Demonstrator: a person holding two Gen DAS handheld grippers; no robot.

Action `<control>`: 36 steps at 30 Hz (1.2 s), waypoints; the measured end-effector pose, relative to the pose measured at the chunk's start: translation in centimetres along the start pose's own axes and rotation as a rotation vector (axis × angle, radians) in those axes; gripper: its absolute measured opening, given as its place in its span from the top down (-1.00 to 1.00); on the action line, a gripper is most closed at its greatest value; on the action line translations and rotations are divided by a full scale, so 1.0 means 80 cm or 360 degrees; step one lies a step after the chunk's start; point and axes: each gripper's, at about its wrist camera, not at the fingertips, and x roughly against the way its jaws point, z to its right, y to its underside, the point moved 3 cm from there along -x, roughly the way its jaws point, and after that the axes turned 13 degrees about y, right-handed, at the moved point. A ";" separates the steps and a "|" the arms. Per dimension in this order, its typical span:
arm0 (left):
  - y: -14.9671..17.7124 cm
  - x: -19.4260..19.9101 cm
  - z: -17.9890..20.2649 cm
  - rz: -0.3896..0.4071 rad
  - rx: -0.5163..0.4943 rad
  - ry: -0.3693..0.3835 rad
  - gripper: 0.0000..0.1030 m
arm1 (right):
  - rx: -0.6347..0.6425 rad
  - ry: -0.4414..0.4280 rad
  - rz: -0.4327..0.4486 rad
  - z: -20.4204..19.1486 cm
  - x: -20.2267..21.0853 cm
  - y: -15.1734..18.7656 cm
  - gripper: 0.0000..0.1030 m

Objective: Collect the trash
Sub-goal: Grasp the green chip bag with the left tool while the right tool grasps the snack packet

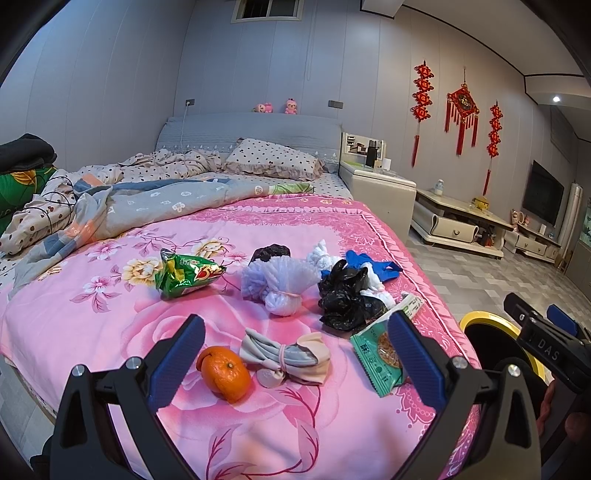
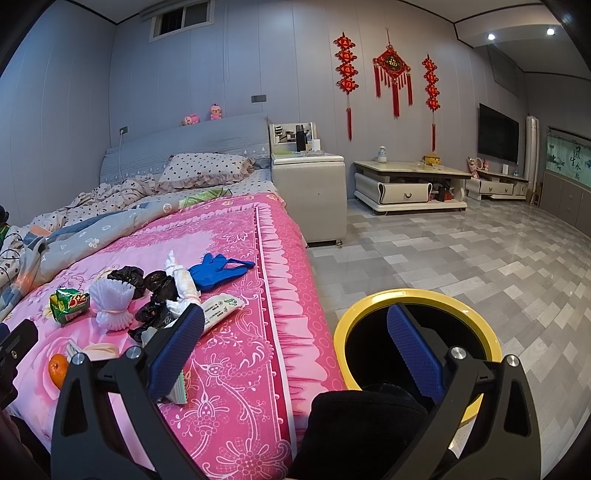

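My left gripper (image 1: 295,350) hangs jaws wide over the pink blanket (image 1: 110,325), above the orange (image 1: 225,373) and green wrapper (image 1: 376,350). My right gripper (image 2: 295,343), jaws wide, holds nothing beside the blanket, over the yellow-rimmed bin (image 2: 417,295).

Both views are evenly and fairly brightly lit with a cool, bluish cast. Light comes from recessed ceiling spots (image 2: 491,36) at the far right; the small window (image 1: 266,8) near the ceiling is dark. Shadows are soft and short, as under the orange (image 1: 226,373) on the bed (image 1: 110,332). The floor tiles (image 2: 498,236) carry a mild sheen. Fisheye distortion bends the wall lines and ceiling edges, and black vignetting cuts the corners. The middle of each view is sharp; the near gripper frames look slightly soft.
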 end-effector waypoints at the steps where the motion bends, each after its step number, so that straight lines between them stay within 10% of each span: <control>1: -0.001 0.000 0.000 0.0000 0.0000 -0.0001 -0.86 | 0.0000 -0.0001 -0.0002 0.000 0.000 0.000 -0.85; 23: -0.004 -0.013 -0.014 -0.0066 -0.0001 -0.0087 -0.86 | -0.0002 -0.0004 -0.0022 -0.007 0.005 0.006 -0.85; 36: -0.032 -0.040 -0.047 -0.0292 -0.0029 -0.0058 -0.87 | 0.0223 -0.0417 -0.0290 -0.062 -0.009 0.010 -0.85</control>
